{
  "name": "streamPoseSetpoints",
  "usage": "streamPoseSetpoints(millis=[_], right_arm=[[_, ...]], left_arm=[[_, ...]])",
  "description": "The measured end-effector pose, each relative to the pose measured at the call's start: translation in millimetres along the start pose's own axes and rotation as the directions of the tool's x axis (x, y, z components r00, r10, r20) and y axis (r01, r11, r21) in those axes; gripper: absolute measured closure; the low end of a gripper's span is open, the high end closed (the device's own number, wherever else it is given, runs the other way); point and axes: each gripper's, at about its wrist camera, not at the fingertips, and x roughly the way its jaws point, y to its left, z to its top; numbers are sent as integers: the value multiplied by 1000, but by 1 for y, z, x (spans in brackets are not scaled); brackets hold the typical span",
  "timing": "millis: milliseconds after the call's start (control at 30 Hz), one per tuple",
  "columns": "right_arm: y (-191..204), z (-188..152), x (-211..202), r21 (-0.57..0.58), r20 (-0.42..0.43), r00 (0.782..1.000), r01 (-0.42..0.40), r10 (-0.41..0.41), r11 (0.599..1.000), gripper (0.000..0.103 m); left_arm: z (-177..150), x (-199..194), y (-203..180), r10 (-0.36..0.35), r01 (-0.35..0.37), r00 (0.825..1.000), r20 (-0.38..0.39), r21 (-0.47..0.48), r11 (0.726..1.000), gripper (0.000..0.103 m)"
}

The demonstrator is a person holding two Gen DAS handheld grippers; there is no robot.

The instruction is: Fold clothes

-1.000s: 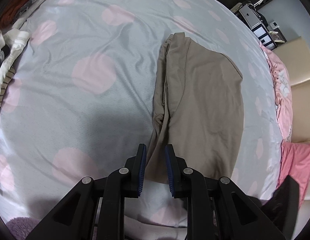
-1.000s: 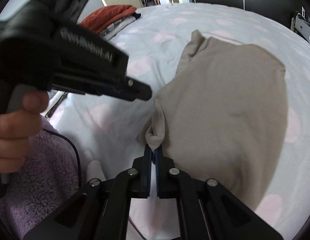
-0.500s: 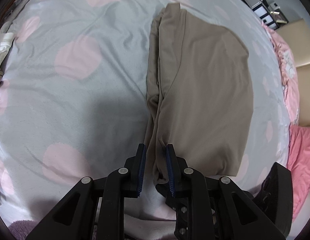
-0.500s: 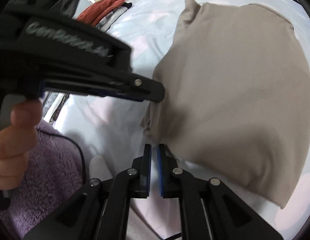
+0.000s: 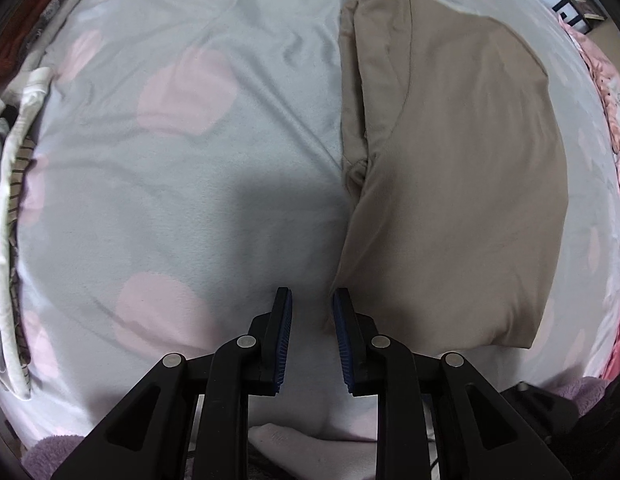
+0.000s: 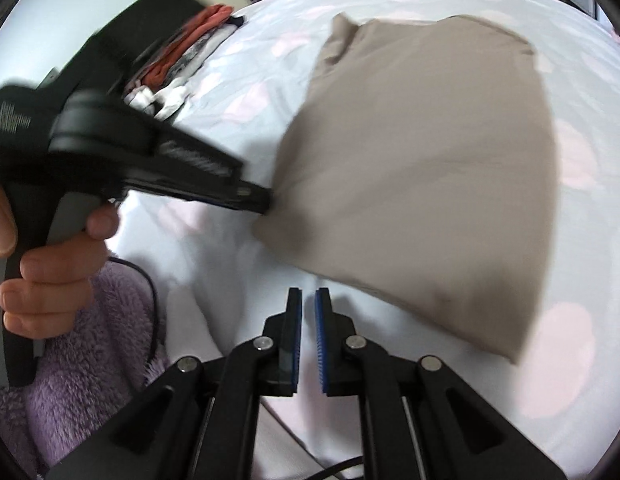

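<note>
A tan garment (image 5: 450, 168) lies folded into a rough rectangle on a pale bedsheet (image 5: 189, 208) with pink dots. Taking the garment as landmark: its loose layered edge, with a bunched pucker halfway along, faces a pile of clothes (image 6: 181, 64) well off to that side.

The risk, as a judgement: the stacked layers along that loose edge could slip apart or the pucker could set into a crease if either tool drags across it, since soft knit shifts easily on a smooth sheet. A grab at the near corner could also catch only the top layer and pull the fold open.

The left gripper (image 5: 310, 312) hovers at the garment's near corner, jaws parted and holding nothing; one pad sits just beside the cloth edge, and whether it touches is unclear. The right gripper (image 6: 308, 312) hangs just short of the garment's near edge, jaws a narrow gap apart, nothing between them. A hand (image 6: 33, 248) holds the left tool.
</note>
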Motion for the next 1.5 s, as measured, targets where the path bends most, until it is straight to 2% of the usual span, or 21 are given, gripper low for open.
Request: streamPoseSetpoints(millis=[100,133,200,267,333,500,600,733,833,1033,1267,1433,1500], right_arm=[[-19,4,-21,65,40,999,32,-34,997,94],[-25,6,-28,92,55,998,37,-42,995,90],[-40,10,-40,156,84,995,46,-59,987,69],[-55,15,-49,216,104,992,44,-68,975,63],[-71,20,-55,272,119,990,34,-69,962,62],[-107,47,-55,348,108,992,23,-64,937,58],[-120,68,-49,346,110,991,30,-72,938,57],[-143,93,-35,352,131,990,-3,-46,936,53],[-159,110,-23,370,146,989,-33,-23,928,51],[-188,133,1,396,187,980,-139,69,908,51],[-205,142,15,420,230,957,-259,174,870,51],[-209,143,17,423,252,947,-294,201,857,51],[-210,143,17,423,257,944,-301,205,855,51]], left_arm=[[-2,-21,14,-94,97,993,72,-43,994,79],[-2,-29,18,-124,130,987,106,-51,990,79],[1,-44,25,-181,194,968,176,-60,979,79],[7,-54,25,-205,226,948,242,-59,972,79],[13,-62,24,-222,248,929,297,-55,967,78],[45,-52,5,-282,291,904,323,18,956,77],[61,-38,3,-278,283,909,311,28,959,77],[83,-15,2,-266,270,920,288,26,962,77],[92,6,7,-298,311,922,245,-12,950,77],[108,21,6,-397,404,895,205,5,915,75],[126,39,5,-505,508,848,157,23,861,73],[137,45,11,-576,582,805,139,-3,813,72],[138,45,10,-580,586,802,141,-1,810,72]])
